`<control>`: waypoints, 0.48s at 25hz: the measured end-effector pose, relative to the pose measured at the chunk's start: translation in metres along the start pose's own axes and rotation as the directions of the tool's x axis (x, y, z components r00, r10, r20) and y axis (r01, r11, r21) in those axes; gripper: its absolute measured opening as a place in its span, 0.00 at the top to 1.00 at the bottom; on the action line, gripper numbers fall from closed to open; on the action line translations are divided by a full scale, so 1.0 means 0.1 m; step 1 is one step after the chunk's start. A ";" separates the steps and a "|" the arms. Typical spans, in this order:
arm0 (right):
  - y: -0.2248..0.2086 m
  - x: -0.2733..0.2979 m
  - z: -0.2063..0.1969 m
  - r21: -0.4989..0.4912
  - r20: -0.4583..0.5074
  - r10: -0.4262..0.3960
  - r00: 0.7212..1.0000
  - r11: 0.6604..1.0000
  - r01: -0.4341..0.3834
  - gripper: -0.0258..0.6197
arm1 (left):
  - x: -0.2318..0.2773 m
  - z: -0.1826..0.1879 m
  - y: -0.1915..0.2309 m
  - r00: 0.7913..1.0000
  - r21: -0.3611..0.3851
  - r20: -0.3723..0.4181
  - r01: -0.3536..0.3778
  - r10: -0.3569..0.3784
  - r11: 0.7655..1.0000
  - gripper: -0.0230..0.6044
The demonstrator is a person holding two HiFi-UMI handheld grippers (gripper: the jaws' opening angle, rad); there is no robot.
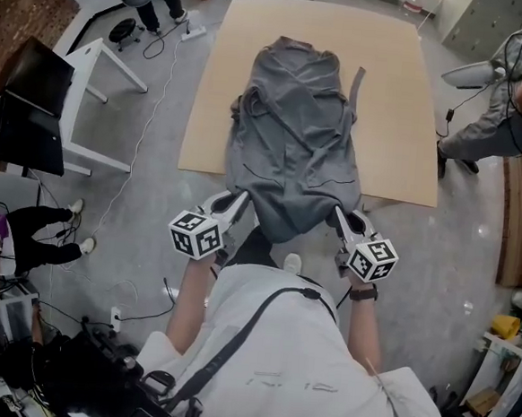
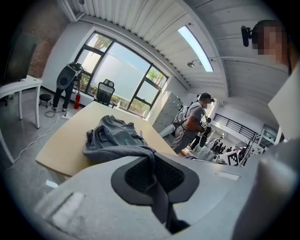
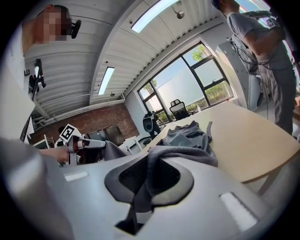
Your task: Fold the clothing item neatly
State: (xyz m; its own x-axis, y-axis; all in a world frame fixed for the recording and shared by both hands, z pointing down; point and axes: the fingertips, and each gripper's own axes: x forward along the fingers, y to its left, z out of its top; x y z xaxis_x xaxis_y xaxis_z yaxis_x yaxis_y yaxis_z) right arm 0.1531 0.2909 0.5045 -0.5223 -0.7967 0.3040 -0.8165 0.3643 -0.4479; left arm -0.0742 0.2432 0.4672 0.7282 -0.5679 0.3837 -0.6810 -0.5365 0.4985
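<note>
A grey garment (image 1: 294,134) lies lengthwise on the tan table (image 1: 395,106), its near end lifted off the table's front edge. My left gripper (image 1: 241,201) is shut on the near left corner of the garment (image 2: 112,138), cloth pinched between its pads. My right gripper (image 1: 338,216) is shut on the near right corner of the garment (image 3: 187,136) the same way. The cloth hangs in a sag between the two grippers, in front of the person's chest. A loose strap (image 1: 357,83) of the garment lies on the table at the right.
A white desk (image 1: 101,74) with dark monitors (image 1: 31,104) stands at the left. A person (image 1: 512,106) stands right of the table, another (image 1: 25,230) sits low at the left. Cables run over the grey floor (image 1: 151,122). A black stool (image 1: 122,28) stands at the back left.
</note>
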 end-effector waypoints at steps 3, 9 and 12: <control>-0.05 0.31 0.46 -0.046 0.027 -0.016 1.000 0.999 0.017 0.93 | 0.22 0.48 0.19 0.999 -0.021 0.043 0.012 -0.011 1.000 0.94; -0.29 1.02 1.33 -0.057 0.105 -0.061 0.993 0.996 0.067 0.93 | 0.78 1.33 0.58 0.990 -0.020 0.102 0.102 -0.099 0.995 0.94; -0.40 1.33 1.68 -0.083 0.133 -0.084 0.988 0.992 0.096 0.93 | 1.01 1.75 0.76 0.980 -0.035 0.131 0.157 -0.151 0.987 0.94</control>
State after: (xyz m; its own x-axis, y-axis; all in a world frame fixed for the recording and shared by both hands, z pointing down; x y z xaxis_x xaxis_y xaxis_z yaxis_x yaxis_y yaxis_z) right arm 0.1573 0.0891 0.4211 -0.4142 -0.8815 0.2267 -0.8803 0.3248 -0.3457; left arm -0.0661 0.0361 0.4073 0.8061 -0.5574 0.1987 -0.5552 -0.5963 0.5797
